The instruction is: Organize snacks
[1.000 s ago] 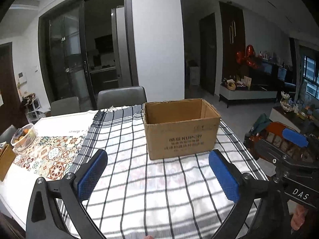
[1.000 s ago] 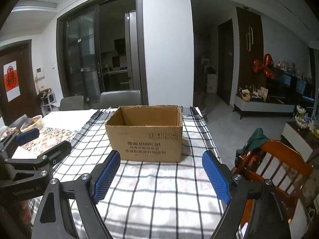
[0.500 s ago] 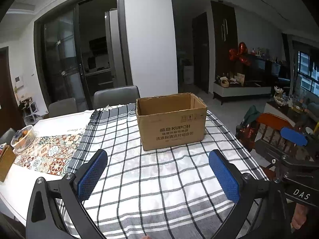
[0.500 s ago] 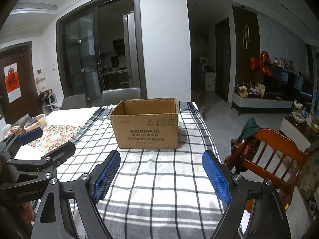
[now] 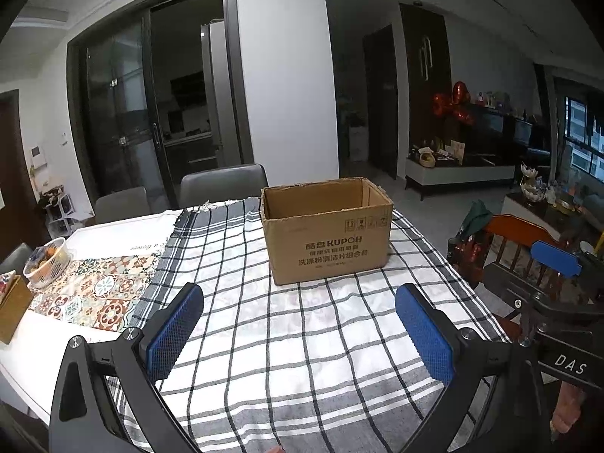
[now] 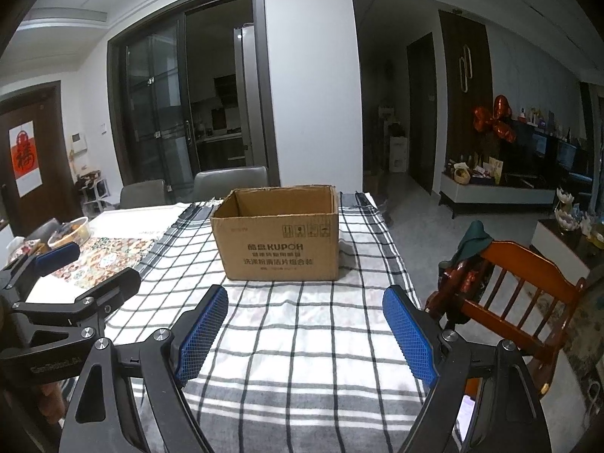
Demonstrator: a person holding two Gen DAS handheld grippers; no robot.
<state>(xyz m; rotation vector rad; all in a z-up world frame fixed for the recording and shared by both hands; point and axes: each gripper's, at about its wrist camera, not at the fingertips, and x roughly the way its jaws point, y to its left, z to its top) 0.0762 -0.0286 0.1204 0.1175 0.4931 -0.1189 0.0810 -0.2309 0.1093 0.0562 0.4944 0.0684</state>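
Observation:
An open brown cardboard box (image 5: 326, 234) with printed text stands upright on the checked tablecloth (image 5: 302, 339) at the table's far end; it also shows in the right wrist view (image 6: 279, 241). No snacks are visible on the cloth. My left gripper (image 5: 300, 334) is open and empty, held above the cloth well short of the box. My right gripper (image 6: 305, 334) is open and empty, also short of the box. The right gripper shows at the right edge of the left wrist view (image 5: 555, 260).
A white basket (image 5: 47, 264) with items and a brown box (image 5: 11, 311) sit on the patterned mat at the left. Grey chairs (image 5: 222, 185) stand behind the table. A wooden chair (image 6: 517, 290) with clothing stands to the right.
Both grippers have pulled back from the box, which now looks smaller and farther away. Both stay open and empty.

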